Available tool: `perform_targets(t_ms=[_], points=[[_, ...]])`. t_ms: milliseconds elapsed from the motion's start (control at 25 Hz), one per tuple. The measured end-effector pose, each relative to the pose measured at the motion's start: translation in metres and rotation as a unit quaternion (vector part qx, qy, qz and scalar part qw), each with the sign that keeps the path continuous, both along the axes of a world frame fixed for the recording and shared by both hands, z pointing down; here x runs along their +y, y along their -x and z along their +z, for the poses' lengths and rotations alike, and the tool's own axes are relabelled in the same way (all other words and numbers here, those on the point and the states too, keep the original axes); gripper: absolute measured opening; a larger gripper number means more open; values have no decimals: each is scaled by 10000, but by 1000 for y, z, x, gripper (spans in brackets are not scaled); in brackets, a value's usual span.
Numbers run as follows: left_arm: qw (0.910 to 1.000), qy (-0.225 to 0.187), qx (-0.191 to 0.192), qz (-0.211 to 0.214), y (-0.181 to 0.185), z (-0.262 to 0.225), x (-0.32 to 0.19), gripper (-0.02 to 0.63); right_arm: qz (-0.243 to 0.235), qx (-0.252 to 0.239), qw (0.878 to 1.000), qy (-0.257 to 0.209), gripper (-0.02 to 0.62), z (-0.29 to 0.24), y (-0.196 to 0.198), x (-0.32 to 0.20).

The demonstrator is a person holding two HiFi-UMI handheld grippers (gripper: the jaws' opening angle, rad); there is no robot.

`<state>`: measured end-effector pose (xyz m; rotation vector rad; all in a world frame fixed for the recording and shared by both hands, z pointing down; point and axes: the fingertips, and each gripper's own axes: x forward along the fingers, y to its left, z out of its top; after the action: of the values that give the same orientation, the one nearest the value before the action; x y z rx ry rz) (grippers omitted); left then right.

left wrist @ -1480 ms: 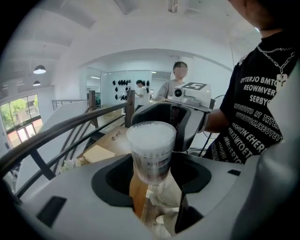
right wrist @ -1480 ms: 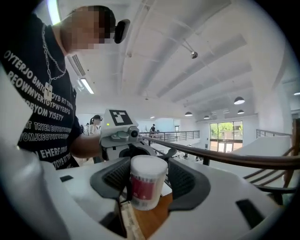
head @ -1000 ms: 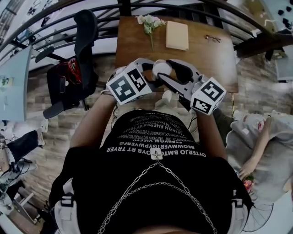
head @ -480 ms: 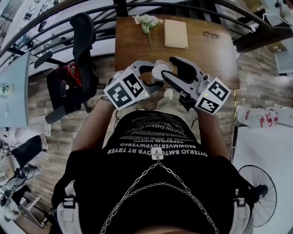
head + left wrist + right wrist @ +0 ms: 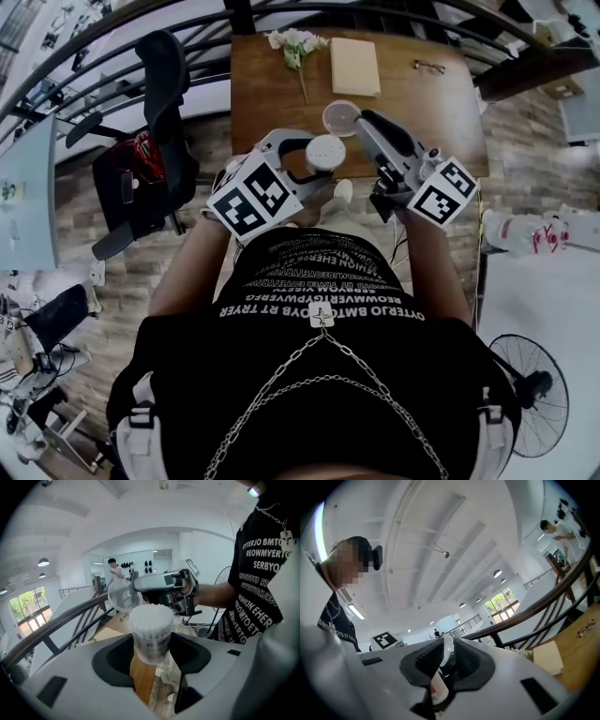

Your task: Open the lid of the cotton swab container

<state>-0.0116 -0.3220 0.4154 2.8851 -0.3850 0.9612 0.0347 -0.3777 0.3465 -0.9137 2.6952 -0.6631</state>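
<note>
The clear cotton swab container [image 5: 325, 153] [image 5: 151, 634] stands upright between the jaws of my left gripper [image 5: 317, 161] [image 5: 151, 654], which is shut on its body. Its top is uncovered and the white swab tips show. The round clear lid [image 5: 341, 117] [image 5: 122, 595] hangs apart from the container, over the table's near edge. My right gripper [image 5: 359, 122] [image 5: 445, 660] has just been closing its jaws, and they now pinch the lid's thin rim [image 5: 447, 651]. In the left gripper view the right gripper [image 5: 161, 584] sits just behind the container.
A wooden table [image 5: 441, 112] lies ahead with a flower sprig [image 5: 298, 42], a tan notebook [image 5: 354, 66] and glasses [image 5: 429, 66] on it. A black chair [image 5: 155, 141] stands at the left. A dark railing [image 5: 534, 606] runs behind the table.
The right gripper has drawn away from the container toward the table, and the lid now shows in its jaws apart from the container. The left gripper holds the container in the same place.
</note>
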Motion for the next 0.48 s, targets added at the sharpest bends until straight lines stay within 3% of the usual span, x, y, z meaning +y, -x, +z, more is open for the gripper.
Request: perform_targets(t_ms=[200, 280, 480], points=[[9997, -47, 206, -159, -4, -1, 3, 256, 212, 333, 9991, 164, 81, 18, -8, 5], [9987, -92, 345, -369, -2, -3, 0, 256, 297, 527, 9981, 104, 112, 21, -10, 8], [9914, -401, 618, -1081, 14, -13, -18, 256, 779, 1072, 9909, -257, 118, 17, -33, 15]])
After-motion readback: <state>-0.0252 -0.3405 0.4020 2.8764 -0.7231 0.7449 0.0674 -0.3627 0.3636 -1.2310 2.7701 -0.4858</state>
